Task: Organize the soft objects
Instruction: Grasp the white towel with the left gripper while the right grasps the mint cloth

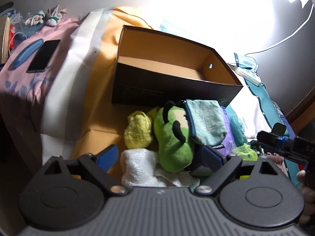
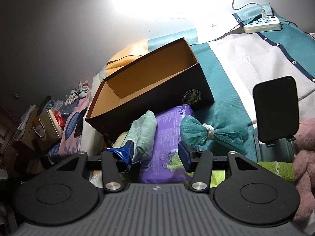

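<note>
A bed (image 2: 246,59) spread with white, teal and yellow cloth lies under a bright lamp glare, and an open dark box (image 1: 173,92) with a tan inside stands on it — nothing shows within. In front of the box lies a pile of soft things: a green plush (image 1: 173,137), a yellow cloth (image 1: 137,129), a white towel (image 1: 137,169), a mint pouch (image 1: 206,123), a purple pack (image 2: 169,137) and a teal mesh bow (image 2: 212,131). The left gripper (image 1: 163,155) stands wide open astride the plush and towel with no pad pressing on either, while the right gripper (image 2: 157,153) is partly open over the purple pack and holds nothing — its left finger just beside the pouch.
</note>
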A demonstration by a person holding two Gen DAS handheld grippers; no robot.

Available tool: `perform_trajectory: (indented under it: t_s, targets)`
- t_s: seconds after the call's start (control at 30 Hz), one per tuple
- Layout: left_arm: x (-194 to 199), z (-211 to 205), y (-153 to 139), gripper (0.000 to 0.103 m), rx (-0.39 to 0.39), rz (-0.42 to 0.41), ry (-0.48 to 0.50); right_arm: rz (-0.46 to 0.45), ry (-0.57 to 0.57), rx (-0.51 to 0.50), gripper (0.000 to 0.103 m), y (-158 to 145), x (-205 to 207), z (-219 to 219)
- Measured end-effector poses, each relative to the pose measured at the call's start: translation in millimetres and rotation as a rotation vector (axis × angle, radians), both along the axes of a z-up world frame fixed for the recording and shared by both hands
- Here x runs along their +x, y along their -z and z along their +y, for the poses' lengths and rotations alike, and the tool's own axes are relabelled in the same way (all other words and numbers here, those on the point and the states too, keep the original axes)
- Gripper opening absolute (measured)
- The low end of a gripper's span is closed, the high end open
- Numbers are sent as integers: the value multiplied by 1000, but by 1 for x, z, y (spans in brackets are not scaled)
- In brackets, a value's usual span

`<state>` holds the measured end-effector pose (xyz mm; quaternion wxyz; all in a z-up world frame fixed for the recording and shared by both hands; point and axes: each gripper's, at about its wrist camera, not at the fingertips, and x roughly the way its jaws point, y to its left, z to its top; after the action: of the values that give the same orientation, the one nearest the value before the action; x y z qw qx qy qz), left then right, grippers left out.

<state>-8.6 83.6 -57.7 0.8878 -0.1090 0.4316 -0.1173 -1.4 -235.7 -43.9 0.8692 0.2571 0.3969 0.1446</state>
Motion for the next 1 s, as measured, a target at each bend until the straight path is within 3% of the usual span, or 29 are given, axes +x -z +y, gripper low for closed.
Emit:
perform_trajectory:
  t_s: [0.23, 0.4, 0.53, 0.57, 0.67, 0.8, 0.87, 1.0]
  targets:
    - [-15, 3, 27, 92, 26, 72, 50, 33, -62, 15, 34, 13, 28, 15]
    - [-17, -2, 53, 92, 40, 145, 27, 51, -108, 8, 34, 22, 43, 29]
    - [-15, -9, 57, 91, 79, 116, 14, 62, -125, -27, 35, 29, 52, 40]
    - [-14, -9, 58, 88, 84, 112, 14, 60, -126, -36, 34, 31, 54, 42]
    - [-9, -7, 61, 48, 78, 128, 22, 39, -129, -43, 34, 35, 58, 46]
    - [-8, -8, 65, 45, 84, 124, 21, 42, -141, 1, 24, 42, 63, 48]
    - [-9, -10, 64, 40, 98, 109, 20, 24, -145, 11, 5, 42, 61, 49]
    - [-13, -13, 61, 33, 132, 79, 27, -16, -151, 7, 0, 37, 53, 46]
